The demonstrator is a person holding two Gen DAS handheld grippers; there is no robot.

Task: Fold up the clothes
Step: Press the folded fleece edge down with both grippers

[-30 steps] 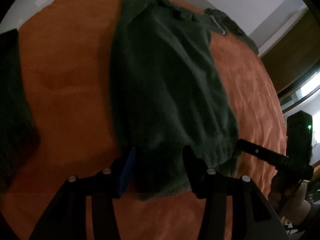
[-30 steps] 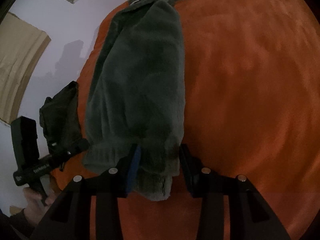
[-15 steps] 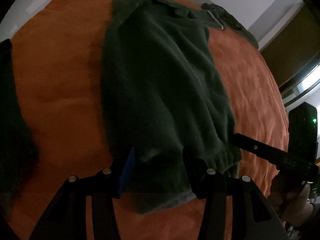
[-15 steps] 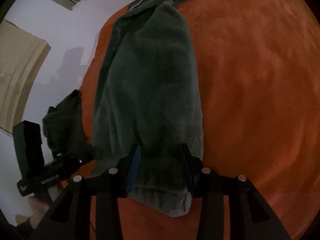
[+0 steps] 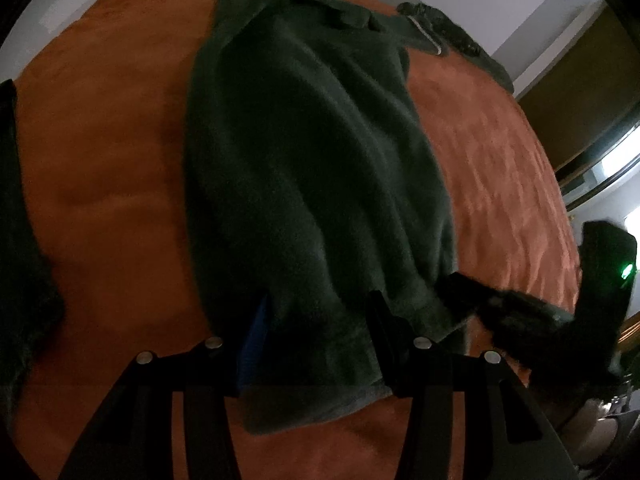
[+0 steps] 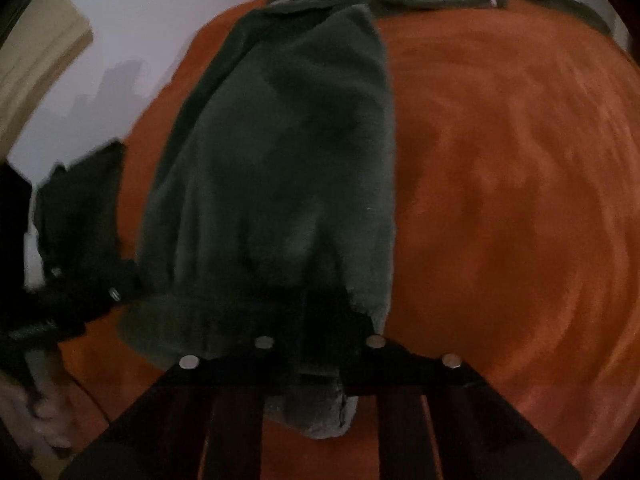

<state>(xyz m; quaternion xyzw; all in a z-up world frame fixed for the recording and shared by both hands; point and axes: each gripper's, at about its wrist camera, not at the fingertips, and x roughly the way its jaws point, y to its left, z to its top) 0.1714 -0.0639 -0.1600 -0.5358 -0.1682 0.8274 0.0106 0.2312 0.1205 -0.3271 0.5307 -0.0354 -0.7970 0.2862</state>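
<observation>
Green fleece sweater [image 5: 312,168] on orange bed [image 5: 104,184], left claw [image 5: 316,344] spread wide astride hem, right claw [image 6: 316,320] clamped on hem.

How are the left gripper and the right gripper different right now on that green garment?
The left gripper has its jaws spread wide, straddling the green garment's hem. The right gripper has its jaws shut on the hem, fabric bunched between them. Both sit at the garment's near edge on the orange bedcover.

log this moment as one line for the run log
task: fold clothes | left gripper: open, straddling sweater hem | right gripper: shut on hem | surface: orange blanket
</observation>
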